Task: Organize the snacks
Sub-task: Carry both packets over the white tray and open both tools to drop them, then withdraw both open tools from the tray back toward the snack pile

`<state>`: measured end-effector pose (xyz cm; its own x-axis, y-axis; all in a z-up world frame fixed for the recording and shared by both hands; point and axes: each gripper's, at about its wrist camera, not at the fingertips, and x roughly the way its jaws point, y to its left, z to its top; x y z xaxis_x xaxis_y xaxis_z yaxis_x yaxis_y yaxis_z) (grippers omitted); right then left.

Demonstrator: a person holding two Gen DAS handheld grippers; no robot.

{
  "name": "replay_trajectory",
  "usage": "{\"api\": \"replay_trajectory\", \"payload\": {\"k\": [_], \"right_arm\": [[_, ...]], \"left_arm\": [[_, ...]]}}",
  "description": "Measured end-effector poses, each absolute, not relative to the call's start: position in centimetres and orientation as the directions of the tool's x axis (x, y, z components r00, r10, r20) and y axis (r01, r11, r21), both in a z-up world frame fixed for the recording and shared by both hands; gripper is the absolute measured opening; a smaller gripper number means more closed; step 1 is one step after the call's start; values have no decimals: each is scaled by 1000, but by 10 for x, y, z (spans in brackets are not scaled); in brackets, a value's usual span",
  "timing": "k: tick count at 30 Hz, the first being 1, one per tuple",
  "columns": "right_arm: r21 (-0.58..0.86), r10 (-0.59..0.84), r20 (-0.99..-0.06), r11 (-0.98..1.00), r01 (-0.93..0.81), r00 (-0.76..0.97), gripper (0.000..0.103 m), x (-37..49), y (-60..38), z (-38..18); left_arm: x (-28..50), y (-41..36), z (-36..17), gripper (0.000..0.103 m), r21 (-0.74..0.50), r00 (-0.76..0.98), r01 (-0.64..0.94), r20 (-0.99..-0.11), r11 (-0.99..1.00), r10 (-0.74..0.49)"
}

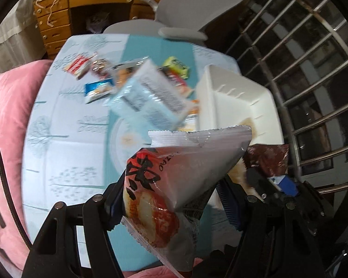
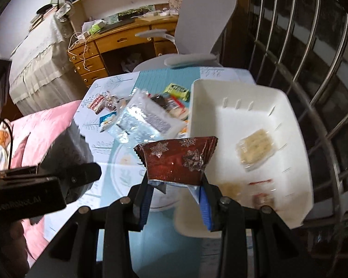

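Several loose snack packets (image 2: 139, 113) lie on the pale blue tablecloth (image 1: 58, 143) beside a white tray (image 2: 287, 115); desk and grey chair behind. Left gripper (image 1: 174, 199), angled down, clamps a red-and-white packet (image 1: 171, 173); right gripper (image 2: 174, 199) pinches a dark red snowflake packet (image 2: 176, 159) by the tray.

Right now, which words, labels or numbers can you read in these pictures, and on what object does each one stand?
"GenRobot.AI", faint: on the black gripper body at the left edge.
Large red characters: on the silver and red snack packet; I cannot read them.
Printed block on the pale blue packet: too blurred.
Small snacks on the table: too blurred.
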<state>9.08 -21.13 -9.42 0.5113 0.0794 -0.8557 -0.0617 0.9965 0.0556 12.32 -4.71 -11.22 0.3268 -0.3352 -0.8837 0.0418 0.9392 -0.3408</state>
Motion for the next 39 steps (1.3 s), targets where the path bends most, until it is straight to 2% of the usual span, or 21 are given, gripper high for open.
{"api": "replay_trajectory", "payload": {"k": [11, 20, 23, 24, 25, 39], "right_arm": [[-36, -14, -866, 999, -34, 499, 36, 66, -291, -95], [-69, -78, -883, 997, 36, 464, 36, 58, -342, -98], [-63, -77, -885, 997, 46, 459, 42, 59, -353, -99], [-60, -75, -889, 997, 48, 452, 50, 59, -355, -100], [-61, -78, -897, 997, 53, 436, 57, 61, -358, -103], [-48, -43, -927, 999, -3, 373, 66, 65, -338, -122]], "left_arm": [[118, -129, -108, 69, -418, 340, 157, -828, 895, -446], [125, -184, -106, 69, -411, 336, 302, -799, 860, -500], [128, -199, -107, 73, -396, 320, 331, -807, 857, -497], [128, -202, -108, 86, -391, 316, 330, -812, 859, -491], [128, -203, -109, 94, -389, 316, 325, -815, 862, -486], [127, -151, -134, 94, -450, 296, 162, -827, 878, -478]]}}
